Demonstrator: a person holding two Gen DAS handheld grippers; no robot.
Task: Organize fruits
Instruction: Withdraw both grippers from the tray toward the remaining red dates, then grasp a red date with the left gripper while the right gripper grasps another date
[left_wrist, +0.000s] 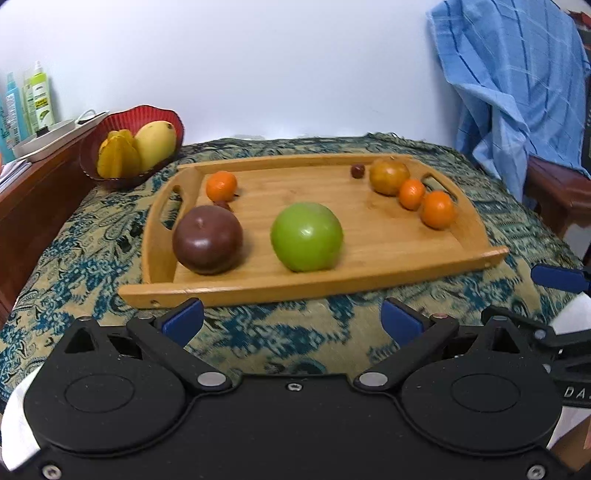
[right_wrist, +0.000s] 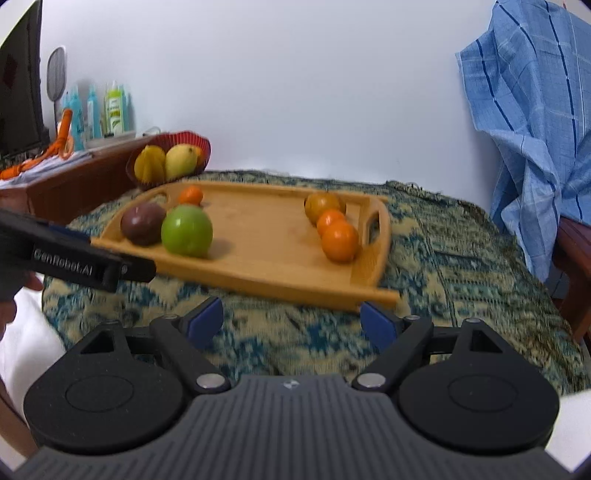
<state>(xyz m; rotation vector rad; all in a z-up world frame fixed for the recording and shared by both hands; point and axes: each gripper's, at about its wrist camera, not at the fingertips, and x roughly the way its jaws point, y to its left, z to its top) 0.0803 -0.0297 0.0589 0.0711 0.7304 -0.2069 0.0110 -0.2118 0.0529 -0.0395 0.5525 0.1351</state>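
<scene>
A wooden tray (left_wrist: 388, 254) (right_wrist: 280, 273) lies on a patterned cloth. It holds a green apple (left_wrist: 306, 236) (right_wrist: 187, 231), a dark purple fruit (left_wrist: 207, 239) (right_wrist: 142, 223), an orange at its left (left_wrist: 221, 186) (right_wrist: 191, 195), two oranges at its right (left_wrist: 437, 209) (right_wrist: 340, 242), a yellow-brown fruit (left_wrist: 389, 175) (right_wrist: 322, 205) and a small dark fruit (left_wrist: 357, 170). A red bowl (left_wrist: 162, 115) (right_wrist: 192, 139) behind holds a mango (left_wrist: 155, 142) (right_wrist: 180, 159) and a starfruit (left_wrist: 118, 155) (right_wrist: 149, 162). My left gripper (left_wrist: 293, 319) and right gripper (right_wrist: 291, 319) are open and empty, in front of the tray.
A wooden side table (left_wrist: 33, 184) with bottles (left_wrist: 40, 99) stands at the left. A blue checked cloth (left_wrist: 517, 92) (right_wrist: 535, 110) hangs over a chair at the right. A white wall is behind. The left gripper's body (right_wrist: 74, 258) shows in the right wrist view.
</scene>
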